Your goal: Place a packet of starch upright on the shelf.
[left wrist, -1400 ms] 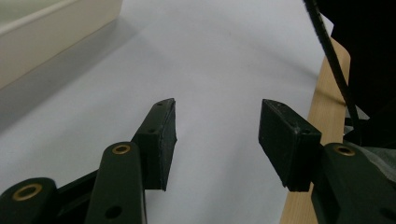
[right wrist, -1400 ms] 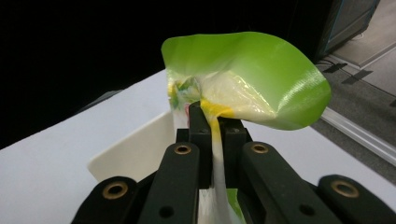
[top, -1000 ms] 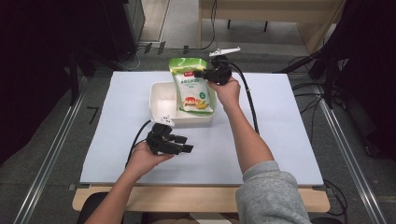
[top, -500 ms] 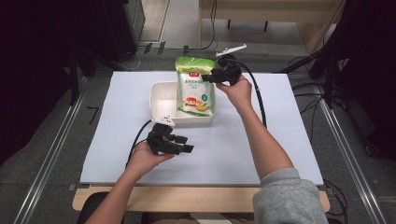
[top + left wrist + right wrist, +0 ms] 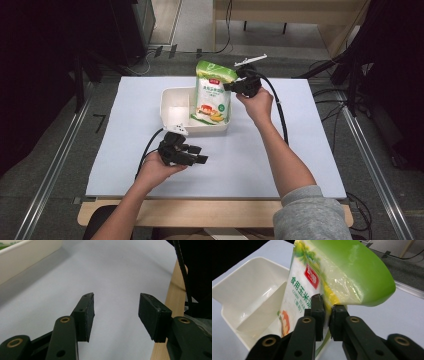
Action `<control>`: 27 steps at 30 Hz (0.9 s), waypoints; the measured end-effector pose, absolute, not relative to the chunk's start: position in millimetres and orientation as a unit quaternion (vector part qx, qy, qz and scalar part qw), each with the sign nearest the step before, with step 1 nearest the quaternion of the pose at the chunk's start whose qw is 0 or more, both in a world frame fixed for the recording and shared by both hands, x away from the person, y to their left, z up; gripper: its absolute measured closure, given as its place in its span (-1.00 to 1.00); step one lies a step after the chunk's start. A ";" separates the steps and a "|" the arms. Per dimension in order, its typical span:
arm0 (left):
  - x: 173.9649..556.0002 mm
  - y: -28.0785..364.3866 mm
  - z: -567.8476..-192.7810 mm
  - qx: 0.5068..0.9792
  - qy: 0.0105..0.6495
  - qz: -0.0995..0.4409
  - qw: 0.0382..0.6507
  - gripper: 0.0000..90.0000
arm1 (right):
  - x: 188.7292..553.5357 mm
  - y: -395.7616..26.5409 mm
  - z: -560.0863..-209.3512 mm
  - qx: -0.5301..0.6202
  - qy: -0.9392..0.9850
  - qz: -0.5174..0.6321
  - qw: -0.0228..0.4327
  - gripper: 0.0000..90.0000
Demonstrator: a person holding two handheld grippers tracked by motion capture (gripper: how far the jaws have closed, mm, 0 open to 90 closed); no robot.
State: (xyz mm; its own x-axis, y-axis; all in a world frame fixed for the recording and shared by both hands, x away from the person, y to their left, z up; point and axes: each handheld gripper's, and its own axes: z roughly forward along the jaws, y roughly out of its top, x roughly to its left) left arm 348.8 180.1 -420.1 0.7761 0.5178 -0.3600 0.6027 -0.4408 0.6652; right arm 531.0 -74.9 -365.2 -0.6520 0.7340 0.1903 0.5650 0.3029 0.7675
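Observation:
A green and white corn starch bag (image 5: pixel 214 97) stands tilted in the right part of a white divided tray (image 5: pixel 169 95), its bottom inside the tray. My right gripper (image 5: pixel 231 86) holds it by its right edge near the top. In the right gripper view the jaws have just been closing, and they pinch the bag's (image 5: pixel 304 282) edge at my right gripper (image 5: pixel 327 312), with the tray (image 5: pixel 249 290) behind. My left gripper (image 5: pixel 200 154) rests on the white mat in front of the tray. It is open with nothing between its jaws, as my left gripper (image 5: pixel 116 312) shows close up.
A white mat (image 5: pixel 310 150) covers the wooden table (image 5: pixel 210 215), with bare mat right of the tray and along the front. Black cables (image 5: pixel 280 110) trail from both grippers. The tray's left compartment (image 5: pixel 175 107) holds nothing. Dark equipment stands past the table's left and right sides.
My right hand has shifted to the right with the bag's top, so the bag stands more upright in the tray. The left hand has not moved.

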 end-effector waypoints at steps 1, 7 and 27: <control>348.9 180.2 -420.1 0.848 0.330 -0.052 0.412 0.05 | 531.6 -74.1 -366.3 0.402 0.803 0.427 0.102 0.98; 349.2 179.9 -420.5 0.849 0.330 -0.051 0.410 0.05 | 537.9 -67.2 -368.9 0.393 0.811 0.416 0.125 0.99; 349.6 181.9 -419.6 0.846 0.333 -0.053 0.413 0.04 | 549.6 -58.3 -367.6 0.381 0.813 0.423 0.122 0.51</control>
